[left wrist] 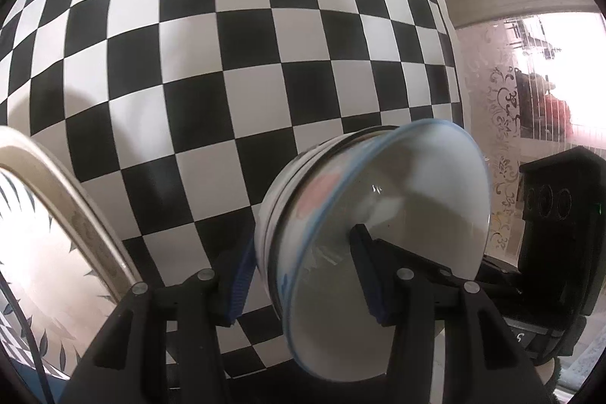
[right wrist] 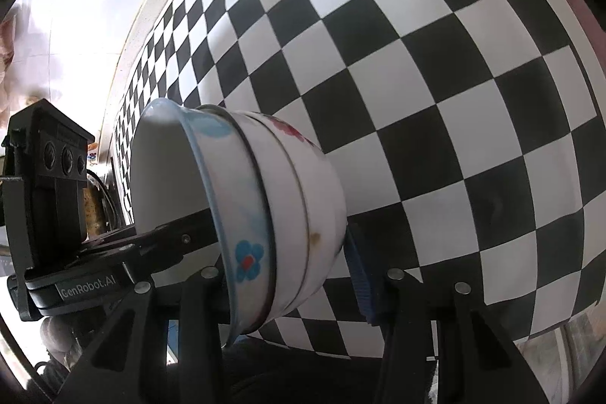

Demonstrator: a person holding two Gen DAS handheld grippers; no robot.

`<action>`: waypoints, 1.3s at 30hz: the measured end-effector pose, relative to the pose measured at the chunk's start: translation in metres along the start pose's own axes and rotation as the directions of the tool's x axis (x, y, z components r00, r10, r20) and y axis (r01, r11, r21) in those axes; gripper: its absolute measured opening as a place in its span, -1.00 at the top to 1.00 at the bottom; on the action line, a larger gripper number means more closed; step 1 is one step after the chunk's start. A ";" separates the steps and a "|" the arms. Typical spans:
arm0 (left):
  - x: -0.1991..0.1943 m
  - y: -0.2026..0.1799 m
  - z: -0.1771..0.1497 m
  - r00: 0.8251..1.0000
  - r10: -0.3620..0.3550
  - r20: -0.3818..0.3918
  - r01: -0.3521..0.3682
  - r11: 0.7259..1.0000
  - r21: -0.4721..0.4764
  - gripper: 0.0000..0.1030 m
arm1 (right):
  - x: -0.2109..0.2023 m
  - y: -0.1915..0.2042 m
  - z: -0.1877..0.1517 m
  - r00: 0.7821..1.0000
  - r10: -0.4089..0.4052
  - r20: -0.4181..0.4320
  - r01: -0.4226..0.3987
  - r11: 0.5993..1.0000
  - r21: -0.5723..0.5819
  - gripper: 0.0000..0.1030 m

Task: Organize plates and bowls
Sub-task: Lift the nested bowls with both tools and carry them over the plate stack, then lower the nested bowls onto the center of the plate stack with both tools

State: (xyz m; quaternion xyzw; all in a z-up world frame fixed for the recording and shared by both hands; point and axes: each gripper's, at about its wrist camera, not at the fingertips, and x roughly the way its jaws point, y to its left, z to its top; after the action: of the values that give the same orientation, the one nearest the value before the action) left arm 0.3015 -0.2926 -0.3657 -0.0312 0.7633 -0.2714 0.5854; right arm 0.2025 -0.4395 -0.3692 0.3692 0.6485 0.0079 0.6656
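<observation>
Nearest, the left tool (left wrist: 299,275) and right tool (right wrist: 288,275) are both clamping one nested stack of white ceramic bowls with blue rims and flower prints (right wrist: 265,207), tipped on its side, mouths facing the left tool. Its axis is running across both tools. Beyond is lying the black-and-white checkered desk (left wrist: 265,44), with a leaf-patterned oval plate (left wrist: 45,233) at its left edge.

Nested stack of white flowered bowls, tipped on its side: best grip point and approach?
Grip the wall of the nested stack of white flowered bowls at the blue-rimmed mouth, one pad inside the cavity, one on the outer base. Come from below the rim: the stack lies sideways, so the thin wall faces the jaws.
</observation>
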 end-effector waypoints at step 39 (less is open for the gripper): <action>-0.157 0.167 -0.070 0.978 0.048 0.204 -0.010 0.983 -0.185 0.11 | 0.097 0.218 -0.031 0.987 -0.003 -0.162 -0.043 0.959 -0.279 0.12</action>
State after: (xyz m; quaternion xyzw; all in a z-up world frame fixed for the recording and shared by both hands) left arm 0.3318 -0.0668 -0.2920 -0.1019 0.7202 -0.1869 0.6603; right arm 0.2928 -0.2183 -0.3395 0.2756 0.6887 0.1366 0.6566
